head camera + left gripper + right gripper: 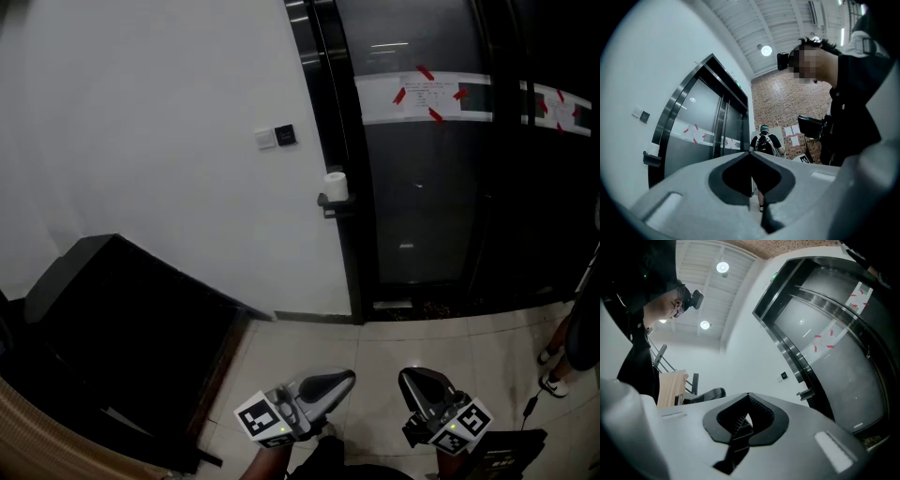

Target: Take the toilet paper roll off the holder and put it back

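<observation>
A white toilet paper roll (336, 186) stands on a small black holder (328, 203) fixed to the dark door frame, far ahead of both grippers. My left gripper (345, 378) and right gripper (409, 378) hang low over the tiled floor, both shut with nothing between the jaws. In the left gripper view the shut left gripper (751, 155) points along the doors, and the holder (650, 159) with the roll (653, 149) shows small at the left. In the right gripper view the shut right gripper (748, 397) points up at the wall, and the holder (805, 393) sits beyond it.
A black cabinet (122, 319) stands against the white wall at the left. Wall switches (277, 137) sit left of the dark lift doors (422, 206), which carry a taped white strip (424, 97). A person's shoe (553, 381) is at the right. Another person with a backpack (764, 141) stands farther off.
</observation>
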A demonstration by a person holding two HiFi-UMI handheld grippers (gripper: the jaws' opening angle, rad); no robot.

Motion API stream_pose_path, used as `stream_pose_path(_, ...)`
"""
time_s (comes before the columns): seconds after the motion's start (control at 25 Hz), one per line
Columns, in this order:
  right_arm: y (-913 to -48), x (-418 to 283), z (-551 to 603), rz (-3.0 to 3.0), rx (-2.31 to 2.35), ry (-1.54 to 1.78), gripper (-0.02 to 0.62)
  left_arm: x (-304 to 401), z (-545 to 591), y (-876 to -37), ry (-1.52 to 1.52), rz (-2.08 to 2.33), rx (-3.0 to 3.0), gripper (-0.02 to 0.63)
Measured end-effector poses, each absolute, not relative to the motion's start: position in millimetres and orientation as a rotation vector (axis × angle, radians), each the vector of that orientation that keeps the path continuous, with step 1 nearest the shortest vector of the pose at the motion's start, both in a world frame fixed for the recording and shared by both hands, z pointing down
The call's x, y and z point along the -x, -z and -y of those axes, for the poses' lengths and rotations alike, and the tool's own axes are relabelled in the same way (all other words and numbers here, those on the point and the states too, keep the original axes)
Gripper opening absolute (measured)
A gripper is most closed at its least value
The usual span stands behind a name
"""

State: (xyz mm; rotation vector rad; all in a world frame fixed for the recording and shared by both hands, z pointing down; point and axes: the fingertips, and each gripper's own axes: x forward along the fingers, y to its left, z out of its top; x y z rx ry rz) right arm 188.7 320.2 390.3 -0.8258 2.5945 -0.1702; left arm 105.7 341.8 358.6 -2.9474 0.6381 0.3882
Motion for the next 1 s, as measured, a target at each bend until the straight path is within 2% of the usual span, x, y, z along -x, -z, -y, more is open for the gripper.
stream_pose_path(0.48,-409,-168,-202,-2.642,0.903,0.143,0.002,-82,-215,-375,-0.485,-0.588,2.958,-0.003)
stream_pose_path(1.0,-375,-65,46,-2.631,0.963,0.129,0.002,15,33,-343,-0.515,-0.496,2.993,-0.003)
